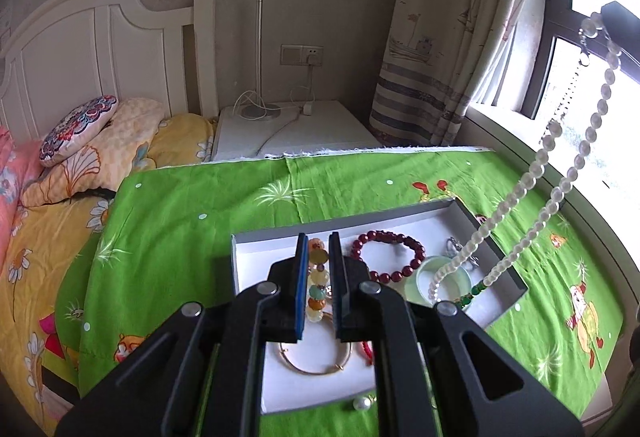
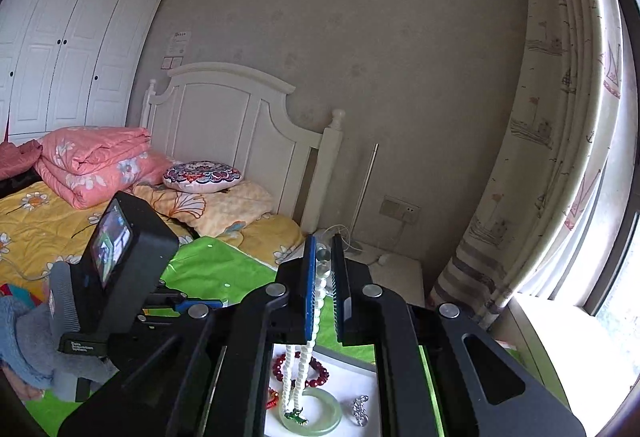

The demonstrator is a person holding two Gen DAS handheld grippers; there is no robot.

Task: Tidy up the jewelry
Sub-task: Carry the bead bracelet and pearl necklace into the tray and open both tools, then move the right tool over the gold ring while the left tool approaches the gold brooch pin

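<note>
A shallow white tray lies on a green cloth. My left gripper is shut on a bracelet of yellow, orange and green beads over the tray's left part. My right gripper is shut on a white pearl necklace, held high; its loop hangs down into the tray, green end over a pale jade bangle. In the tray lie a dark red bead bracelet, a thin gold bangle, a silver piece and a red item.
A loose pearl lies on the cloth by the tray's near edge. A bed with a white headboard is to the left, a white nightstand behind, a curtain and window sill at the right.
</note>
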